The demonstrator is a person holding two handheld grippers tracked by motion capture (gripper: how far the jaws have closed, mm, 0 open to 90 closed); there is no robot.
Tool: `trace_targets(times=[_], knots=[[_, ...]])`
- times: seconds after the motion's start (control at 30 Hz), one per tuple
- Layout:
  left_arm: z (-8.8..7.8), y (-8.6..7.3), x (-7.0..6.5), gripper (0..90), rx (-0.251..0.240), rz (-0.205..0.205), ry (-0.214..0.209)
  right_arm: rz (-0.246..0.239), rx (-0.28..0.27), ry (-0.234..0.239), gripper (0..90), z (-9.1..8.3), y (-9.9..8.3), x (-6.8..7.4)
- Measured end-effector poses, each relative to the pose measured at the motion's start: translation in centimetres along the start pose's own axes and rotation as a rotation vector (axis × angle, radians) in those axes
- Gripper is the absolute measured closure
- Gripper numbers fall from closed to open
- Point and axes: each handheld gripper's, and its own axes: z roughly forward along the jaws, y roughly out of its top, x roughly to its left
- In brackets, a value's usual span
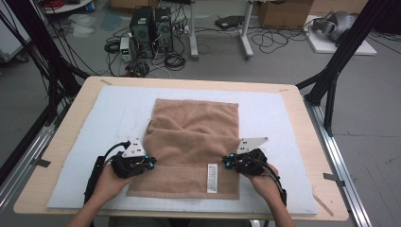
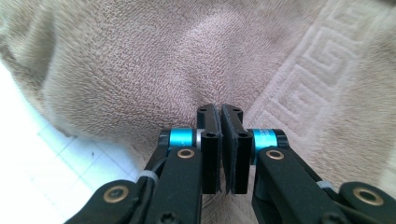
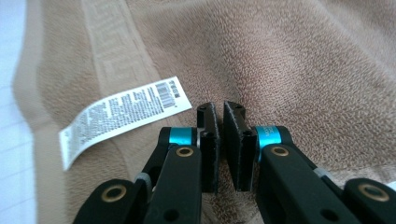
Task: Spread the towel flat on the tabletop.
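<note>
Left gripper and right gripper each clench the brown towel edges.

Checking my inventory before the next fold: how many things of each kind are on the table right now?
Tan terry towel, with white care label: 1
White foam mat under it: 1
Black two-jaw grippers, left gripper and right gripper, both shut on the towel: 2
Total: 4

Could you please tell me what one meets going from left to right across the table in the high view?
Left gripper → care label on the brown towel → right gripper.
</note>
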Motion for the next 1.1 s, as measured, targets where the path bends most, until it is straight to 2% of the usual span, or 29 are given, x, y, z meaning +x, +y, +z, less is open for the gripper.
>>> trace_targets(times=[0.03, 0.07, 0.13, 0.33, 0.37, 0.5, 0.53, 0.57, 0.67, 0.73, 0.8, 0.87, 0.93, 1.0, 1.03, 1.07, 1.1], knots=[[-0.4, 0.0, -0.2, 86.1, -0.009, -0.005, -0.002, -0.007, -0.005, -0.001, 84.6, -0.2, 0.1, 0.1], [-1.1, 0.0, -0.6, 86.1, -0.027, 0.006, 0.003, -0.008, -0.010, 0.004, 84.6, -0.4, 0.2, 0.3], [-1.6, 0.1, -1.2, 86.1, -0.028, 0.029, 0.015, -0.009, -0.020, 0.010, 84.7, -0.8, 0.4, 0.6], [-3.2, 0.1, -2.2, 86.1, -0.070, 0.039, 0.021, -0.027, -0.050, 0.035, 84.7, -2.0, 1.0, 1.8], [-3.9, 0.0, -2.7, 86.1, -0.084, 0.048, 0.025, -0.021, -0.054, 0.043, 84.7, -2.3, 1.1, 2.1], [-5.0, -0.1, -3.6, 86.1, -0.095, 0.057, 0.023, -0.036, -0.082, 0.063, 84.7, -2.9, 1.4, 3.0], [-5.4, -0.1, -3.8, 86.1, -0.099, 0.060, 0.017, -0.050, -0.082, 0.070, 84.7, -3.4, 1.6, 3.8], [-6.3, -0.1, -4.3, 86.0, -0.106, 0.069, 0.010, -0.052, -0.077, 0.077, 84.7, -3.7, 1.6, 4.2], [-7.6, 0.0, -5.1, 86.1, -0.118, 0.079, 0.001, -0.069, -0.082, 0.089, 84.7, -4.7, 1.7, 5.4], [-8.0, 0.0, -5.4, 86.0, -0.122, 0.083, -0.004, -0.076, -0.081, 0.097, 84.7, -5.5, 1.8, 6.2], [-9.2, 0.0, -5.8, 86.0, -0.147, 0.050, -0.046, -0.100, -0.082, 0.110, 84.7, -6.2, 2.1, 7.1], [-10.1, -0.1, -6.3, 85.8, -0.148, 0.053, -0.067, -0.105, -0.091, 0.128, 84.4, -7.0, 2.3, 7.8], [-10.3, -0.2, -6.4, 81.8, -0.146, 0.053, -0.079, -0.103, -0.109, 0.131, 76.7, -7.7, 2.5, 8.2], [-10.4, -0.2, -6.4, 66.4, -0.152, 0.051, -0.063, -0.072, -0.132, 0.121, 71.9, -8.1, 2.7, 7.8], [-10.0, -0.2, -5.8, 62.5, -0.157, 0.050, -0.048, -0.071, -0.135, 0.100, 69.4, -8.1, 2.7, 7.4], [-9.6, -0.2, -5.4, 60.4, -0.158, 0.044, -0.033, -0.047, -0.138, 0.079, 67.8, -7.9, 2.7, 6.9], [-9.6, -0.2, -5.4, 58.9, -0.158, 0.044, -0.033, -0.047, -0.138, 0.079, 67.8, -7.9, 2.7, 6.9]])
